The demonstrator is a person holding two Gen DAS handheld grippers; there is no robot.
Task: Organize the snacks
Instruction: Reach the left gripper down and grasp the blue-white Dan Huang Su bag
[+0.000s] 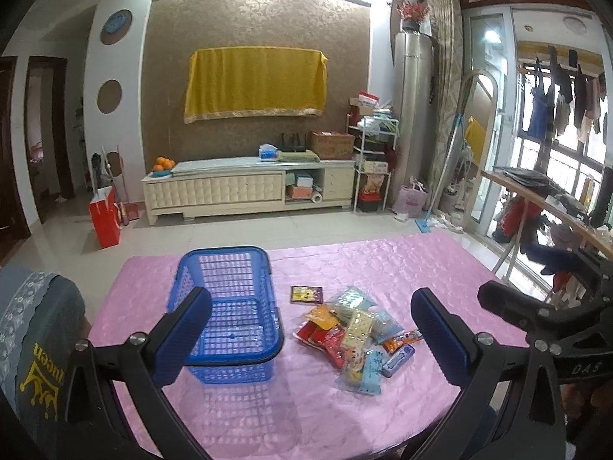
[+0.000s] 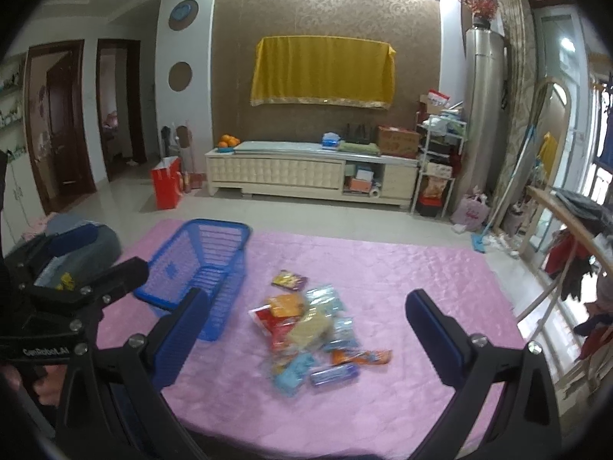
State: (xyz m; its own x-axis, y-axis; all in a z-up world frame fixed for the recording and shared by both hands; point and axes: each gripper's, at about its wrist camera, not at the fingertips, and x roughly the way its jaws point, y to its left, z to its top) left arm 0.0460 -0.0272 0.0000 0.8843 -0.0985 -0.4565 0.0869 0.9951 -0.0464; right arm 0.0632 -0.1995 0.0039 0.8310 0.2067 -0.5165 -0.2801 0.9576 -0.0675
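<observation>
A blue plastic basket [image 1: 230, 306] [image 2: 199, 268] stands empty on the pink tablecloth [image 1: 402, 268] [image 2: 383, 268]. To its right lies a pile of snack packets [image 1: 356, 329] [image 2: 310, 337], with one dark packet [image 1: 306, 294] [image 2: 290, 280] apart at the far side. My left gripper [image 1: 312, 337] hovers open above the near table, its left finger in front of the basket. My right gripper [image 2: 306, 341] is open too, wide around the pile from above, holding nothing. The other gripper's black body shows at each view's edge.
A chair back with a grey cover [image 1: 34, 329] stands at the table's left. Beyond the table is tiled floor, a white TV cabinet [image 1: 249, 188], a red bag [image 1: 104, 218], shelves [image 1: 373, 161] and a clothes rack [image 1: 555, 207] on the right.
</observation>
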